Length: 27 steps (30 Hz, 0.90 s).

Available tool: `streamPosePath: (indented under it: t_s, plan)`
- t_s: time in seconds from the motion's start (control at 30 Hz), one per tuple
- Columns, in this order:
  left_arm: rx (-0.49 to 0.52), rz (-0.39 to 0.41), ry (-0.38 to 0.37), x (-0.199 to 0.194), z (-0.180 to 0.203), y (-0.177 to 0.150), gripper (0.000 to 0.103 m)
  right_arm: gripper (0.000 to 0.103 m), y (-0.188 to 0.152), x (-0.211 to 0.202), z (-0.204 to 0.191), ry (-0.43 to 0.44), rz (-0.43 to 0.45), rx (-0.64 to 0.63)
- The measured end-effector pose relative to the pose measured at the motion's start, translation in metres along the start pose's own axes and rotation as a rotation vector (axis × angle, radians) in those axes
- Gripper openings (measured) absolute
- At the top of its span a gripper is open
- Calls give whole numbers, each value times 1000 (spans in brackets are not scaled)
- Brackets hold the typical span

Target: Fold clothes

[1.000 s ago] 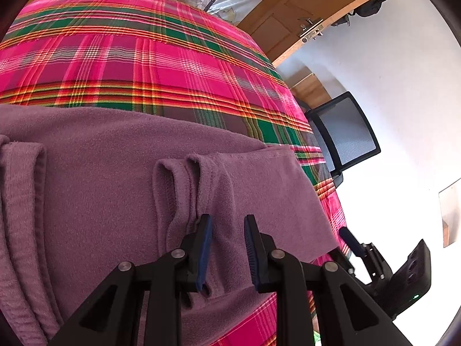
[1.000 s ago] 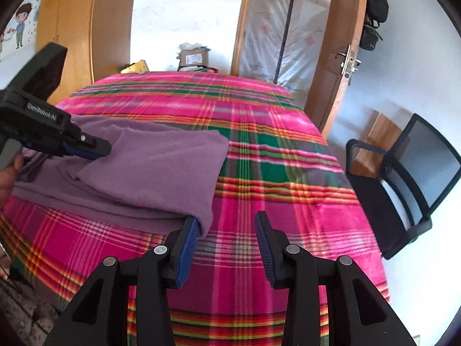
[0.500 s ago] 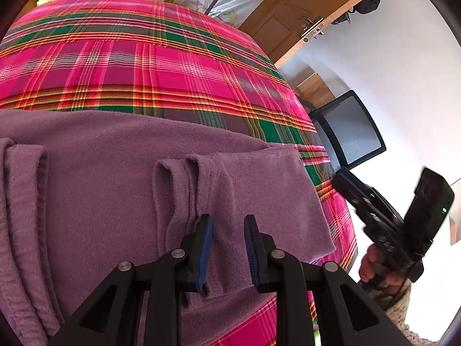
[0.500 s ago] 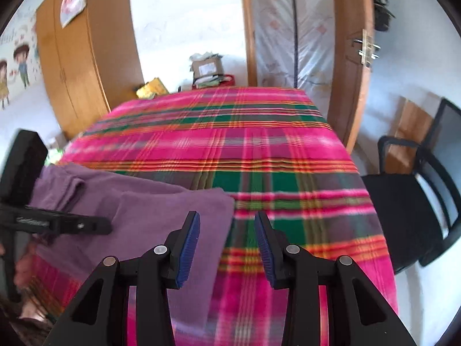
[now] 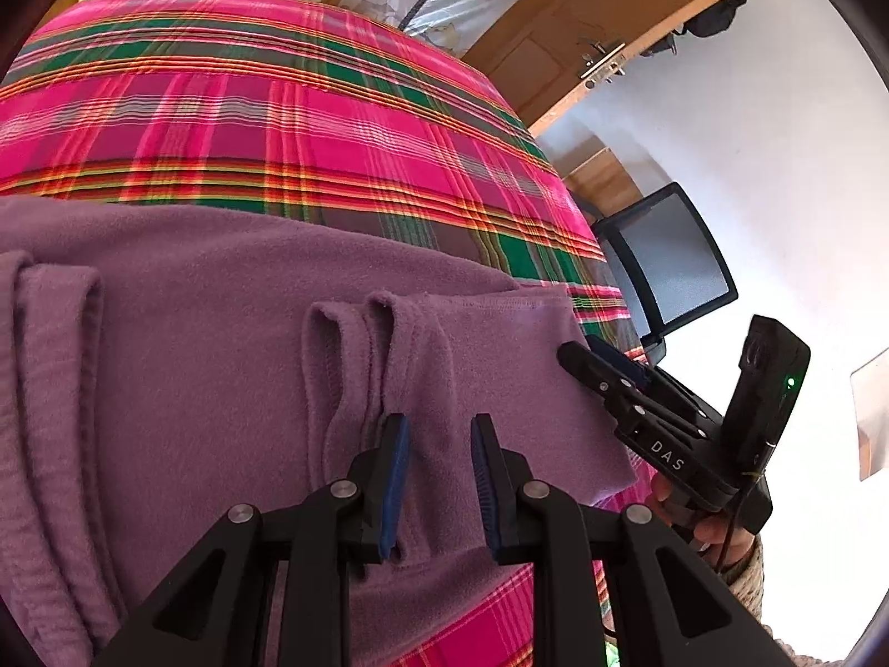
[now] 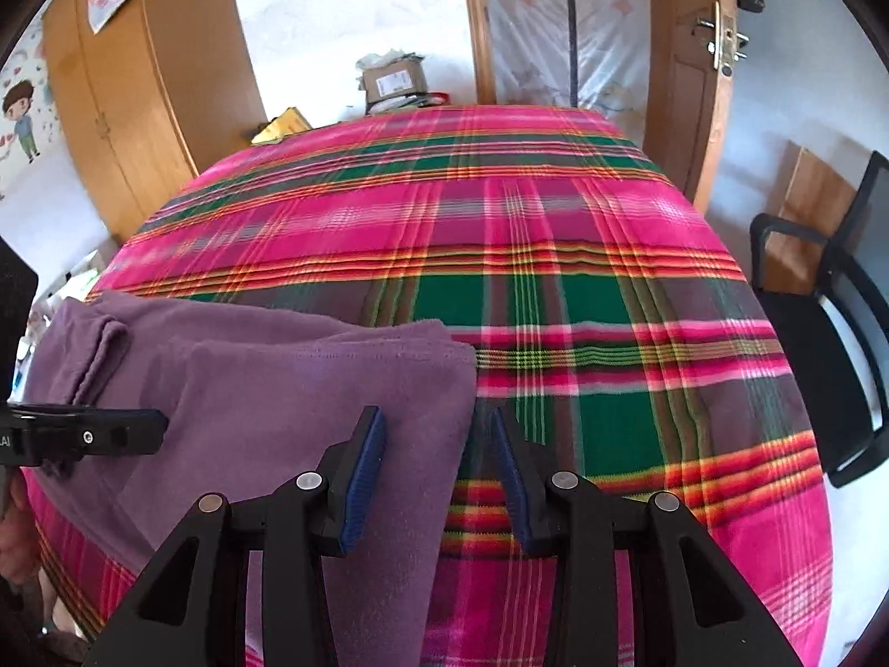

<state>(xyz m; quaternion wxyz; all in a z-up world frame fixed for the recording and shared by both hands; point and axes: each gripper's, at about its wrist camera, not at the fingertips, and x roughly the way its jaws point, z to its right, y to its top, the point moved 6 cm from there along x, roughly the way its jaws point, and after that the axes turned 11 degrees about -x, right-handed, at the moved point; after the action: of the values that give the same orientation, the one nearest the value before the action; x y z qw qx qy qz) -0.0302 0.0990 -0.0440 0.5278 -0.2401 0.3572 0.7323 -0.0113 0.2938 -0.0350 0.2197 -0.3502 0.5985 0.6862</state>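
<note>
The purple fleece garment (image 5: pixel 233 367) lies on the bed (image 5: pixel 344 128), on its pink and green plaid blanket, close to the near edge and toward the near left corner as my right camera shows it. It is already partly folded: layers sit doubled over one another, and two cuffed ends (image 5: pixel 355 322) lie side by side on top, with another rolled hem further left. The far and right parts of the bed are bare blanket.

My left gripper (image 5: pixel 436 478) rests low over the fleece beside those cuffs. Its fingers (image 5: pixel 391 481) have just been opening a little; a ridge of fabric stands between them, but I see gaps on both sides, so I judge they are not pinching it. My right gripper (image 6: pixel 439 472) hangs over the garment's right edge (image 6: pixel 464 422), fingers fairly wide, one above the fleece and the other above the blanket, gripping nothing.

I judge the fold is midway. The piece is doubled but still a broad, uneven slab with a loose skewed corner on the right. What is left, I think, is to take that right edge, bring it across to the left, and square the bundle. Beyond the bed I see a black chair (image 6: pixel 828 333), a wooden door (image 6: pixel 689 55) and a cardboard box (image 6: pixel 394 80).
</note>
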Motion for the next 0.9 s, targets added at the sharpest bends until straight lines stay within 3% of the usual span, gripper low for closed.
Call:
streamPosePath:
  t_s: [0.13, 0.23, 0.4, 0.57, 0.8, 0.9]
  plan:
    - [13, 16, 7, -14, 0, -6, 31, 40, 6, -23, -13, -28, 42, -42]
    - [14, 14, 0, -22, -3, -13, 31, 40, 8, -38, -36, 9, 77, -78]
    - [12, 43, -14, -42, -9, -24, 31, 40, -4, -30, -79, 50, 53, -158]
    - [-19, 101, -7, -72, -26, -26, 31, 40, -19, -12, -99, 16, 2, -201]
    - [-90, 224, 36, -124, -65, -17, 32, 40, -2, -23, -116, 19, 66, -231]
    - [-137, 264, 80, -143, -90, -11, 32, 40, -1, -13, -128, 40, 46, -238]
